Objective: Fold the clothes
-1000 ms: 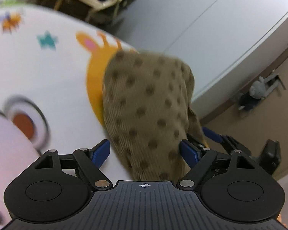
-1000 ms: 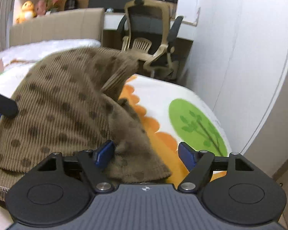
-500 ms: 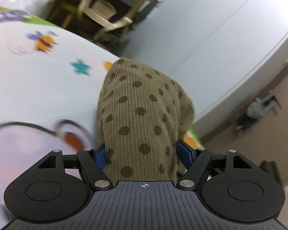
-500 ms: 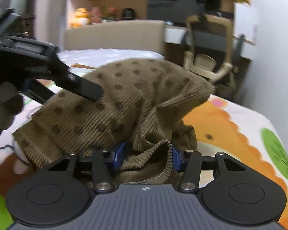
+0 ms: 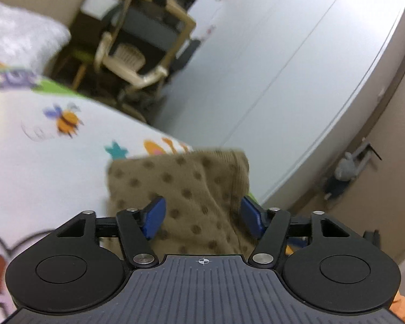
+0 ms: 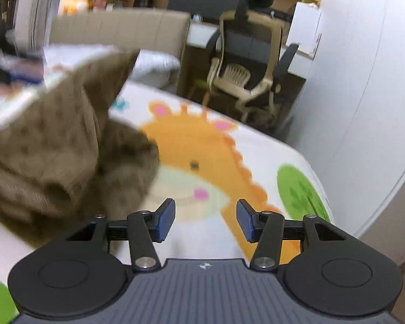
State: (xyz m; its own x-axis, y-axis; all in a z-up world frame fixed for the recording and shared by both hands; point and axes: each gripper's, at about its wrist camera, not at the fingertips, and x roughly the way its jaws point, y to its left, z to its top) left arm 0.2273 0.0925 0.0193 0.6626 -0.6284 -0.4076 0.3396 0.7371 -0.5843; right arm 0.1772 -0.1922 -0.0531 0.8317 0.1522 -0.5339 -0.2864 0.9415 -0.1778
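A brown corduroy garment with dark dots (image 5: 191,189) fills the space between the blue pads of my left gripper (image 5: 202,218). Its jaws are closing on a bunched fold of that cloth. In the right wrist view the same garment (image 6: 62,156) hangs lifted and blurred at the left, peaking toward the upper left above the cartoon-print bedsheet (image 6: 202,140). My right gripper (image 6: 205,221) stands half open just right of the cloth. Only the giraffe print shows between its pads.
The bedsheet (image 5: 54,167) ends at its far edge near a beige office chair (image 6: 245,75) and a desk. A white wardrobe (image 6: 364,81) runs along the right. A white pillow (image 5: 19,37) and a beige headboard (image 6: 116,27) lie at the bed's far left.
The left gripper has risen with the garment and its jaws have narrowed on it. The right gripper closed on the hem half a second ago; now the hem is out and the cloth has swung left.
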